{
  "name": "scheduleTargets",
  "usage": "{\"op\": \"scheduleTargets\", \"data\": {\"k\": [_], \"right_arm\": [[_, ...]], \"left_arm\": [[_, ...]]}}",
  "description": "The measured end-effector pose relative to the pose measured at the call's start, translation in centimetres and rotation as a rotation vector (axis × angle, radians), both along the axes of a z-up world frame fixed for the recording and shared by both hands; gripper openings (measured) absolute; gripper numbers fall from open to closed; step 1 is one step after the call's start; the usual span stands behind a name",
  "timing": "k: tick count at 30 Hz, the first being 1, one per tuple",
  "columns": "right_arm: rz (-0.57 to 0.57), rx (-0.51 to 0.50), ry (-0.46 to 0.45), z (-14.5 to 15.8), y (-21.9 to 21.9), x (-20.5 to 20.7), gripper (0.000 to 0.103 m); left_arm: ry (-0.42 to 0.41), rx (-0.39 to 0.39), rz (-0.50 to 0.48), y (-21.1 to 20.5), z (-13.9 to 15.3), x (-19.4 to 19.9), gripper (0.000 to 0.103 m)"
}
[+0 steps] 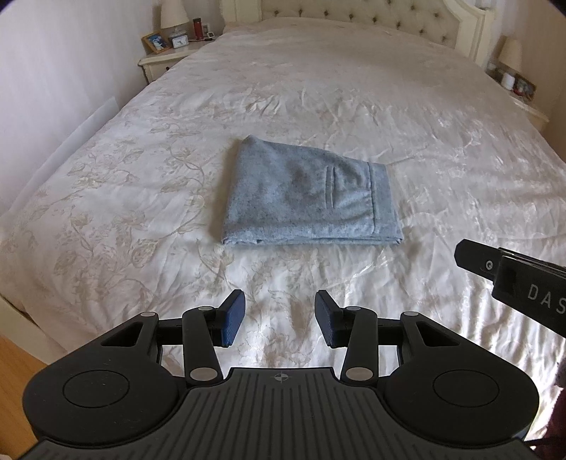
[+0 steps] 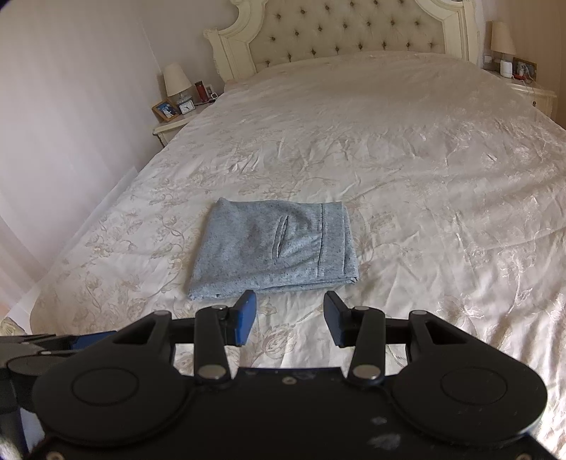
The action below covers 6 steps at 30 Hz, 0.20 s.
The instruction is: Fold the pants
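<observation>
both grippers' fingers (image 1: 234, 315) gape empty, short of the folded pants (image 1: 307, 194)

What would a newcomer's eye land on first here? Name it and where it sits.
The folded blue-grey pants stand out first, lying as a neat rectangle near the middle of the cream floral bedspread, pocket slit facing up. Next come the two black grippers in the foreground: the left gripper and the right gripper, both open and empty above the bedspread, short of the pants' near edge. Behind, a tufted headboard closes the scene.
</observation>
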State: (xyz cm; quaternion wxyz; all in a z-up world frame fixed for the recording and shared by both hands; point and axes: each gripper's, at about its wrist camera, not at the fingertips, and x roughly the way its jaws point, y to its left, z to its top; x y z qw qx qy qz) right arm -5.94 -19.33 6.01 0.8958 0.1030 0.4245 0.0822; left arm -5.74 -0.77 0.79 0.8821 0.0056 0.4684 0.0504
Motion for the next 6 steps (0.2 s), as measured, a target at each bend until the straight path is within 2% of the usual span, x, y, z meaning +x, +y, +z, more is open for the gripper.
{"op": "scheduleTargets", "data": {"k": [6], "right_arm": [[0.004, 0.003, 0.0, -0.08, 0.16, 0.1, 0.045]], "left_arm": [[0.001, -0.014, 0.005, 0.44, -0.06, 0.18, 0.042]]}}
